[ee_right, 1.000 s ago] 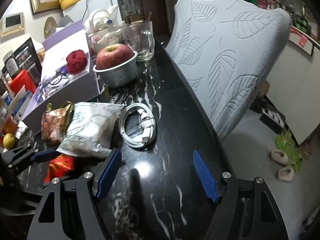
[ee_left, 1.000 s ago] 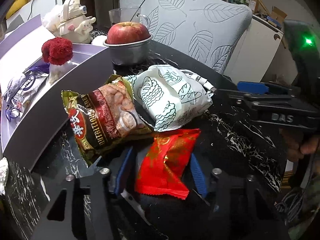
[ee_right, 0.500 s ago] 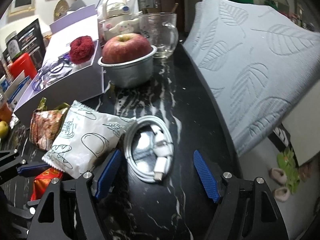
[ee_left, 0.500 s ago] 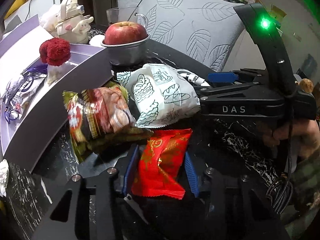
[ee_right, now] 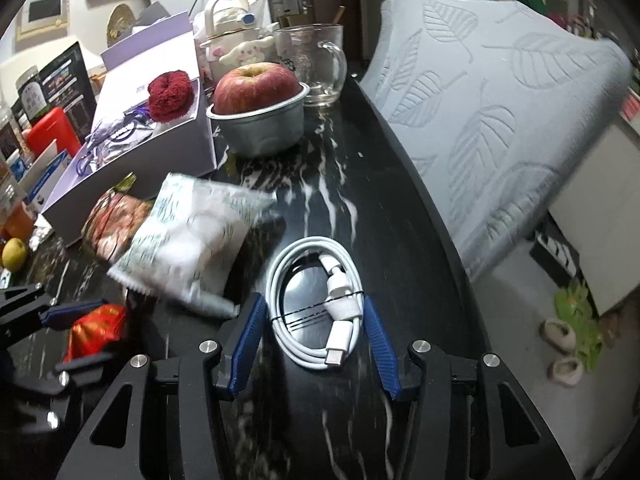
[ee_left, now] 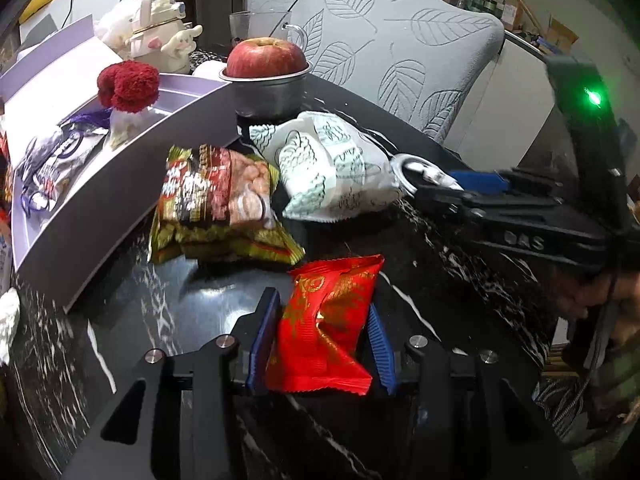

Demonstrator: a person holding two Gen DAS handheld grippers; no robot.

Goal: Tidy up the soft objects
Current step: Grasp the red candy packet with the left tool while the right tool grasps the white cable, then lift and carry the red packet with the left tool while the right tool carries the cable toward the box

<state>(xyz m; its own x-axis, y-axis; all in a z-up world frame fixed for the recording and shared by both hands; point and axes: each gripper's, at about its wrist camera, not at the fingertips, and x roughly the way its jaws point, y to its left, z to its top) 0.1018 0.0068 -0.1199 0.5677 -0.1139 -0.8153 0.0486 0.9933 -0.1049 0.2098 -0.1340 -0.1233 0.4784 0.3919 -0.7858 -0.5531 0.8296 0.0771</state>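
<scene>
Purple box (ee_left: 120, 184) sits at left on the black marble table (ee_right: 380, 208), white bread packet (ee_left: 336, 172) and peanut bag (ee_left: 216, 200) just beside it. My left gripper (ee_left: 320, 340) is clamped on the red snack packet (ee_left: 328, 320). My right gripper (ee_right: 316, 344) is apart, pads flanking the coiled white cable (ee_right: 316, 300), not touching.

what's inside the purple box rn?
In the purple box: a red fuzzy pom-pom against the far wall and a silver-purple snack packet with purple string. The near wall hides the box floor, so anything lying low there can't be seen.
</scene>
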